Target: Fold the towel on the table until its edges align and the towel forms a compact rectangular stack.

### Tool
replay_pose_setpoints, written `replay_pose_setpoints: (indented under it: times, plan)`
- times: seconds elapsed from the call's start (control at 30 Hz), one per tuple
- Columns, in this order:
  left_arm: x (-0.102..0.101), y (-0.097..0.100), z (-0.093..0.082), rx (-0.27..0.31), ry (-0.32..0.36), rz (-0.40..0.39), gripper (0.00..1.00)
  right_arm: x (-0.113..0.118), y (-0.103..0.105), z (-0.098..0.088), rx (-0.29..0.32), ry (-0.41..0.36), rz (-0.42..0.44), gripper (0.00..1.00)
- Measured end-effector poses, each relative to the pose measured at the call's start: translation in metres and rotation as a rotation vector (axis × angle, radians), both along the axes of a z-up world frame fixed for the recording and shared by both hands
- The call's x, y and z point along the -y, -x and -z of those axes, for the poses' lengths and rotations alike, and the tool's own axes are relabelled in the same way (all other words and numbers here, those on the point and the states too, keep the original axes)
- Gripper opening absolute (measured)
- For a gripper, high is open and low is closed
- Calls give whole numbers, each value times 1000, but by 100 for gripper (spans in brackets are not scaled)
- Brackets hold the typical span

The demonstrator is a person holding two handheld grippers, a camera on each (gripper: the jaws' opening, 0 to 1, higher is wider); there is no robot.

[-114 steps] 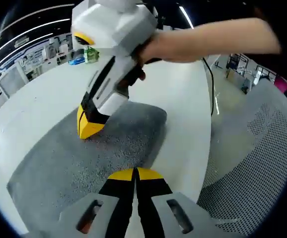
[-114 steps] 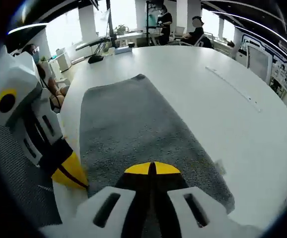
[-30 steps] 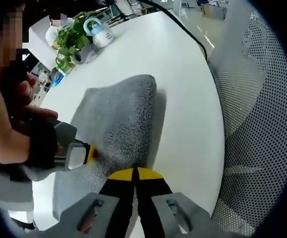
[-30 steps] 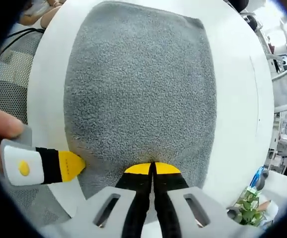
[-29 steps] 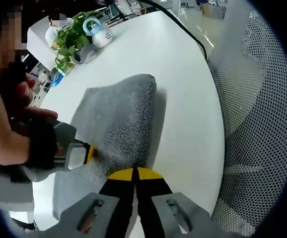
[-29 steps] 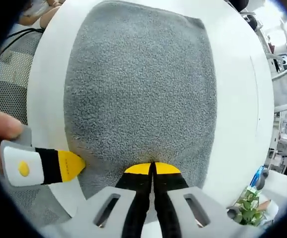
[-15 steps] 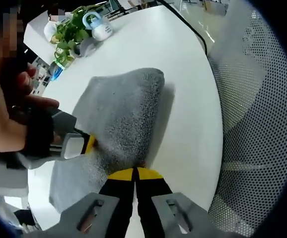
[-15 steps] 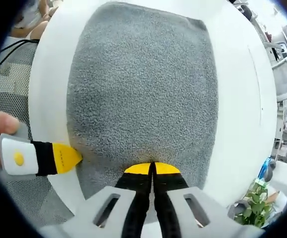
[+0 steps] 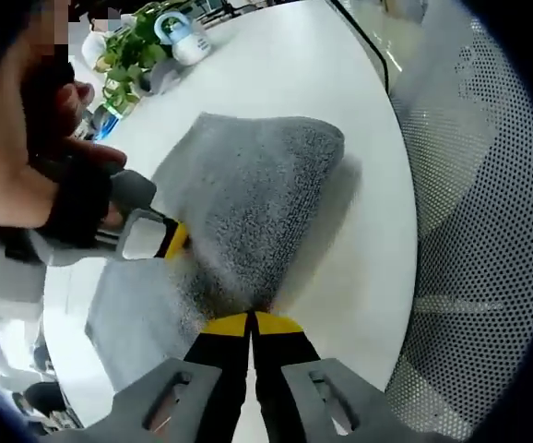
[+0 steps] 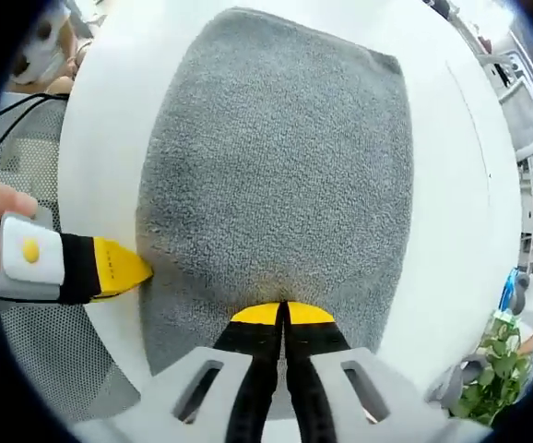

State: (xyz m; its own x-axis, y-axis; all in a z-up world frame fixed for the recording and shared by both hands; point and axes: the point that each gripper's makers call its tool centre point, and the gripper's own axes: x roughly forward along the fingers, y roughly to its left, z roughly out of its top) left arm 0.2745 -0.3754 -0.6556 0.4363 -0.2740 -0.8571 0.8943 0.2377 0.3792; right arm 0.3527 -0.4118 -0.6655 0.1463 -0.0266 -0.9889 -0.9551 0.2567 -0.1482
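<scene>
Towel (image 10: 280, 175) edge lifted higher, both tools (image 9: 249, 321) (image 10: 282, 313) pinching it.

A grey terry towel (image 10: 280, 175) lay spread ahead of the right tongs (image 10: 281, 314), its near edge pinched between both tongs.

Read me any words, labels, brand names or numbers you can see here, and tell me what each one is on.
No readable text.
Towel: plain grey, no tag or label showing.
Left gripper: faint marks on its yellow tip, too small to read.
White bottle beside the plant: any label is too blurred to read.
Right gripper: no lettering.
</scene>
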Motion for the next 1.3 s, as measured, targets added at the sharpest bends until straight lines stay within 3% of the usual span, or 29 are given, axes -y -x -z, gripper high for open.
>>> replay_pose_setpoints:
  times: [0.23,0.33,0.57,0.93,1.3]
  plan:
    - [-4,1,0,3,-9,0,1,6,8,-1,-8,-64,56,0]
    - [-11,3,3,-43,-5,-49,1,8,12,0,1,-62,46,0]
    - [-13,0,2,-48,38,-70,1,11,17,0,19,-48,45,0]
    - [-14,0,2,-40,19,-67,1,14,19,-1,4,-75,87,0]
    - [-14,0,2,-29,56,-48,1,15,21,-2,26,-174,107,0]
